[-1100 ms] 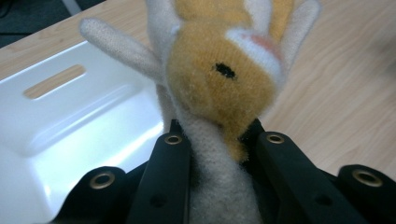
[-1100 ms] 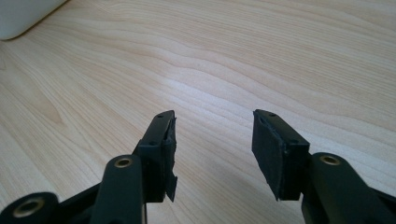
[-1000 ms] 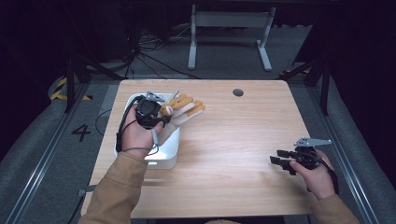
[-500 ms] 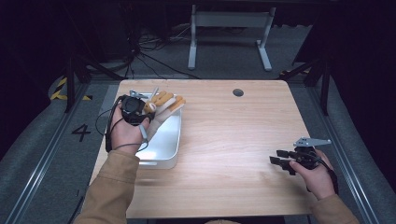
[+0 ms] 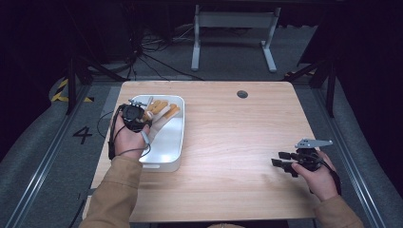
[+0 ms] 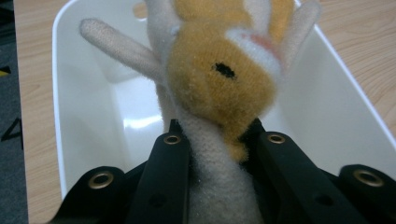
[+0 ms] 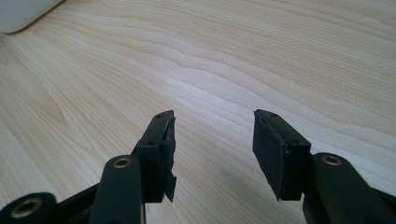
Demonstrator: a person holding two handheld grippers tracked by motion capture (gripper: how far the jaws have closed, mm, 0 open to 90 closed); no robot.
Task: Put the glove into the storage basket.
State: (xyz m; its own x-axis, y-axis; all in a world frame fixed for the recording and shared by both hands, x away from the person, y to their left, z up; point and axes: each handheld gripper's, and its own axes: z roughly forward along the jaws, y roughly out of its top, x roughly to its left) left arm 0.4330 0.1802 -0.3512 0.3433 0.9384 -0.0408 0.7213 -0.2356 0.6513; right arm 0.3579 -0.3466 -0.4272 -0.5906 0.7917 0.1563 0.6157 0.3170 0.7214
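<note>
Left hand-held gripper [image 6: 212, 140] is clamped on a plush toy [image 6: 219, 79], orange and cream w/ a stitched black eye, held over the far end of the white bin [image 5: 173, 142] at the desk's [image 5: 237, 142] left side. In the high view the toy [image 5: 159, 111] hangs above the bin's open interior; can't tell if it touches the bottom. Jaws pinch a narrow cream part, prob. neck or limb, just below the head.

Handling, as a guess: v. light, soft, squashy, fuzzy so not slippery, not fragile. It'll flop and swing from a thin-part hold; the fabric compresses, so jaws need to close well in. A hold on the thicker body or head would give more control.

Right hand-held gripper [image 7: 212, 154] rests low over bare desk at the near right, jaws apart, nothing between them.
</note>
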